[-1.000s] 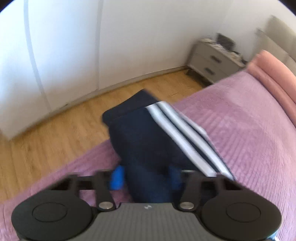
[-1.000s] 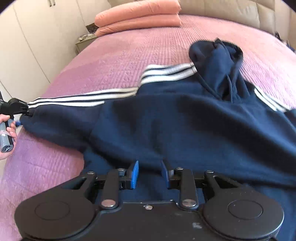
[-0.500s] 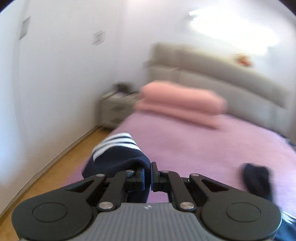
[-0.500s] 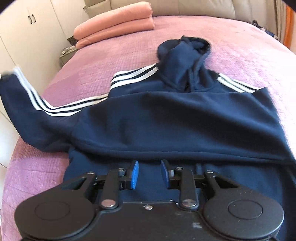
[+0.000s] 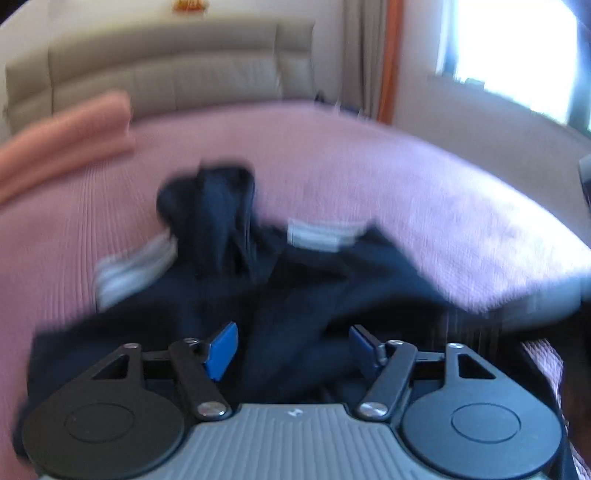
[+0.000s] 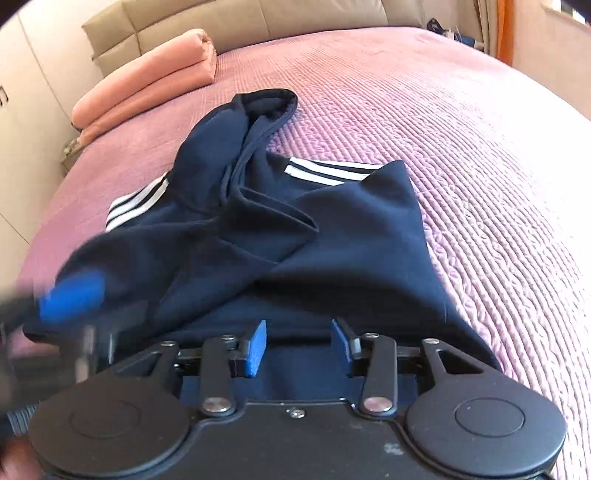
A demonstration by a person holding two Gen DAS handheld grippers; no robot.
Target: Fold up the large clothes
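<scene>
A navy hoodie [image 6: 332, 236] with white sleeve stripes [image 6: 136, 203] lies on the pink bedspread [image 6: 461, 147], hood [image 6: 251, 122] pointing toward the headboard, a sleeve folded across its body. My right gripper [image 6: 299, 345] hovers at the hoodie's near hem. Its jaws are opening and the pads do not press the cloth. In the blurred left wrist view my left gripper [image 5: 291, 343] is over the hoodie [image 5: 295, 295]; its jaws are opening, with dark cloth below and nothing pinched. In the right wrist view it shows as a blurred blue pad [image 6: 72, 295] at the garment's left edge.
Folded salmon pillows [image 6: 147, 85] lie at the head of the bed by the beige headboard [image 6: 221, 22]. White cupboards [image 6: 22, 110] stand off the bed's left side. A bright window [image 5: 517, 55] and an orange curtain [image 5: 389, 55] are at the far right.
My left gripper swung the striped sleeve across onto the hoodie's body and let go; its jaws went from shut to open. The right gripper's jaws widened and it shifted along the hem.
</scene>
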